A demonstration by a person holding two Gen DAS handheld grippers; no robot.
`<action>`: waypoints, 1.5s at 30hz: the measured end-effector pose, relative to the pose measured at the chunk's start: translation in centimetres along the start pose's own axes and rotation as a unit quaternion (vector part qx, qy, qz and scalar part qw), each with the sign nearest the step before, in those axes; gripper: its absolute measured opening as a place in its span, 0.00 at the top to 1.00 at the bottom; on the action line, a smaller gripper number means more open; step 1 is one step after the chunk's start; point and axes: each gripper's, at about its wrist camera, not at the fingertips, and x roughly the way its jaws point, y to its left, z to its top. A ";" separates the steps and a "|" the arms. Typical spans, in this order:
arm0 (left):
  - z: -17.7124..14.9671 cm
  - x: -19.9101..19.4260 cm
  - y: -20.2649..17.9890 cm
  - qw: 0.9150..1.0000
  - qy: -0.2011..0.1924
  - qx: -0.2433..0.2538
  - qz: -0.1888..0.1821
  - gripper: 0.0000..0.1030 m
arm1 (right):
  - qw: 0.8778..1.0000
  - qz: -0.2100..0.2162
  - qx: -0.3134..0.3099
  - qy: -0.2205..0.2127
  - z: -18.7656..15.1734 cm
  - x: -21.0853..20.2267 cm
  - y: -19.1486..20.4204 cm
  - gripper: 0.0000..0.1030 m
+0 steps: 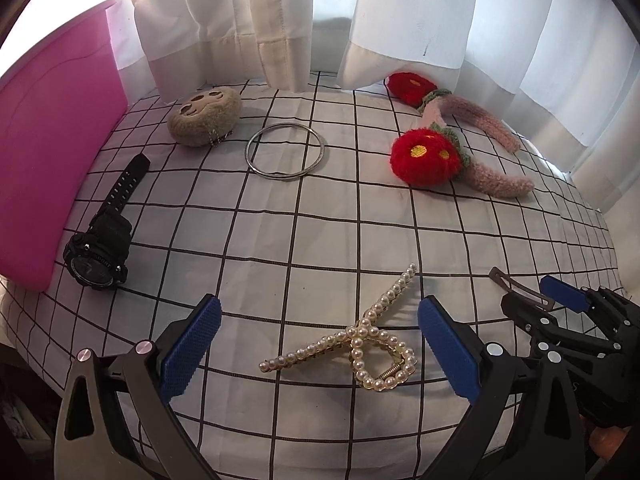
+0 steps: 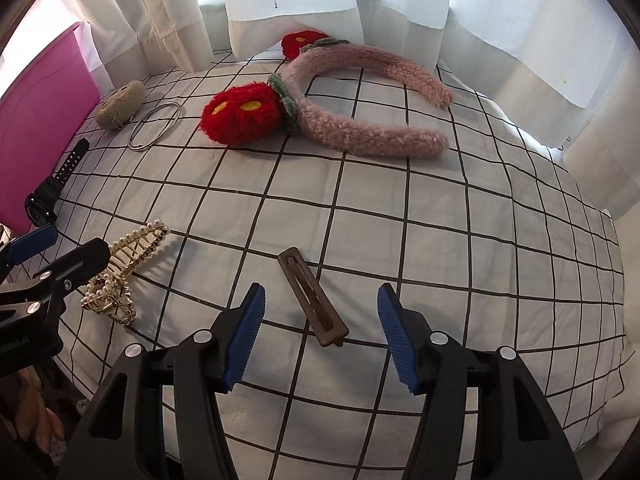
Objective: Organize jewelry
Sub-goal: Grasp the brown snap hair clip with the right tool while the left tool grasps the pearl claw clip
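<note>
A desk under a white cloth (image 1: 320,232) with a black grid carries it all. In the left wrist view, a pearl hair claw (image 1: 360,336) lies at six o'clock, a black watch (image 1: 102,236) at nine beside the pink box (image 1: 52,152), a fuzzy beige pouch (image 1: 204,116) at eleven, a silver bangle (image 1: 286,151) at twelve just beside the pouch, and a pink headband (image 1: 460,148) with red plush flowers at one. A brown hair clip (image 2: 313,298) lies flat nearby.

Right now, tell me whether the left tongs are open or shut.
Open. The left tongs have their blue pads spread wide, one on each side of the pearl hair claw, touching neither side of it.
</note>
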 end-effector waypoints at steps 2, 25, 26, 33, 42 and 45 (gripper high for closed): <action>0.0 0.6 -0.2 1.000 0.004 0.003 0.010 0.06 | 1.000 0.000 0.001 0.001 0.1 0.3 -0.1 0.46; -1.7 3.4 -0.5 0.999 0.009 -0.003 0.033 0.05 | 0.999 -0.028 0.015 -0.021 0.0 1.8 -1.3 0.12; -1.7 3.4 -0.4 0.999 0.011 -0.003 0.032 0.05 | 0.999 -0.027 0.016 -0.019 0.0 1.9 -1.3 0.11; -1.9 3.2 -0.4 1.000 0.007 0.002 0.030 0.05 | 1.000 -0.027 0.012 -0.011 0.3 2.2 -1.4 0.10; -2.0 2.8 -0.9 1.000 0.009 0.015 0.024 0.18 | 1.000 -0.014 -0.004 -0.017 0.1 1.6 -0.7 0.24; -2.0 2.6 -1.2 0.999 0.011 0.023 0.021 0.21 | 1.000 -0.010 -0.019 -0.023 -0.1 1.0 0.2 0.49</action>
